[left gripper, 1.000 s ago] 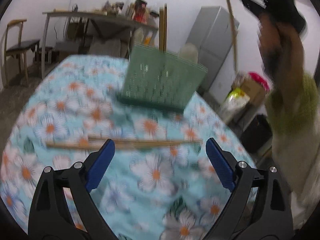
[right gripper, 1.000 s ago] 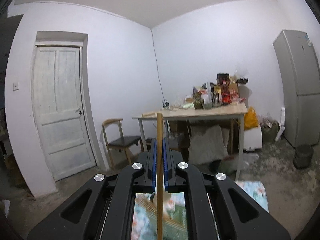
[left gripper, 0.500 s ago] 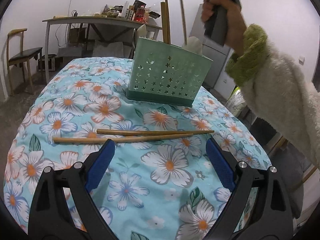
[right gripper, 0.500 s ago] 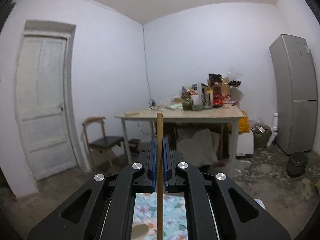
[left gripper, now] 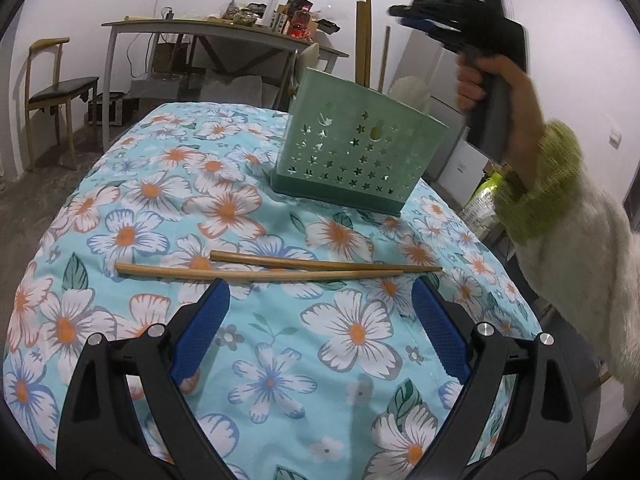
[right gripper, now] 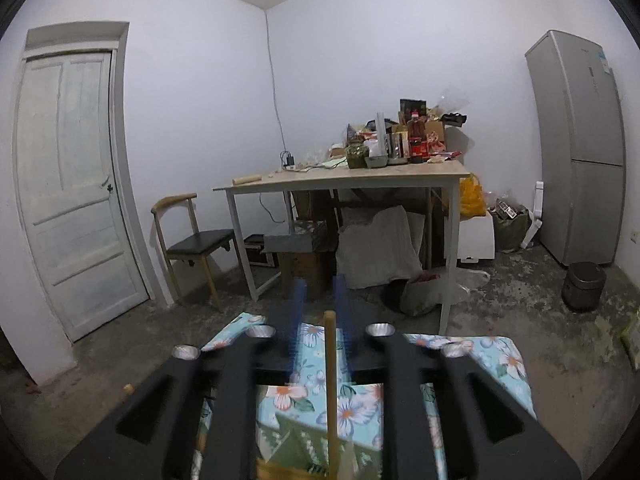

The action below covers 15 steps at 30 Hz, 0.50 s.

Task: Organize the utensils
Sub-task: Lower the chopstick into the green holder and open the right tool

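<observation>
Two blue pads (right gripper: 299,312) motion-blurred

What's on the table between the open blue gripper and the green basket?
Two chopsticks lie on the cloth between the left gripper and the basket, in the left wrist view.

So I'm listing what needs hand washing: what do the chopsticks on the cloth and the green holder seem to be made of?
The chopsticks look like bamboo or wood: matte tan, no shine. The green holder looks like moulded plastic: smooth, even mint colour, star-shaped cutouts, darker base.
</observation>
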Each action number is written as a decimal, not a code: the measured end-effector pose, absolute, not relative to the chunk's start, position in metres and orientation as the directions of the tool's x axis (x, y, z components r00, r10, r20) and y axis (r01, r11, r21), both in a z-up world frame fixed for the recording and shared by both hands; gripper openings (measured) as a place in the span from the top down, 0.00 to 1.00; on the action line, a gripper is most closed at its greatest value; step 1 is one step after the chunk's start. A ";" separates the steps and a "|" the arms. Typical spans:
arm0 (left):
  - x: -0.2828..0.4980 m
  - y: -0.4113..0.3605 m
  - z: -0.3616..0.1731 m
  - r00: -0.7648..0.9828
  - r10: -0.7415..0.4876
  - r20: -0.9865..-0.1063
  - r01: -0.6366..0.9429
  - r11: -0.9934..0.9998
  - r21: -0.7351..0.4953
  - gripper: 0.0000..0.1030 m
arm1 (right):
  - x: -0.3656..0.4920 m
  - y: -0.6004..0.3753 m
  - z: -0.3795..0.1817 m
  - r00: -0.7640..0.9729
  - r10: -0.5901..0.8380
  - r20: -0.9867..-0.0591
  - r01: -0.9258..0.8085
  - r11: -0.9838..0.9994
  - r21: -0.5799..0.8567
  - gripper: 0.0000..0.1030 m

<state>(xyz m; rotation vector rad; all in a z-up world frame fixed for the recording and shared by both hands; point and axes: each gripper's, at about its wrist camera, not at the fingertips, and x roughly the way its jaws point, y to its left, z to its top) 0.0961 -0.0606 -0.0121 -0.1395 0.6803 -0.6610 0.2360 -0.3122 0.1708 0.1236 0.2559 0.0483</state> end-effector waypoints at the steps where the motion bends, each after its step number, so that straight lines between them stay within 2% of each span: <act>1: 0.096 -0.060 -0.012 0.586 -0.606 -0.538 0.518 0.791 -0.326 0.14 | 0.222 -0.315 0.174 0.972 0.069 -0.225 -0.037 0.989 0.141 0.58; 9: 0.088 -0.056 -0.002 0.612 -0.592 -0.525 0.502 0.803 -0.321 0.14 | 0.118 -0.325 0.178 0.981 0.102 -0.167 -0.064 0.974 0.217 0.48; 13: 0.083 -0.050 0.002 0.635 -0.583 -0.506 0.482 0.812 -0.330 0.14 | 0.078 -0.326 0.145 0.958 0.153 -0.241 -0.074 0.948 0.310 0.35; 15: 0.083 -0.048 0.002 0.638 -0.576 -0.510 0.473 0.817 -0.331 0.14 | 0.065 -0.322 0.114 0.925 0.161 -0.344 -0.036 0.939 0.341 0.34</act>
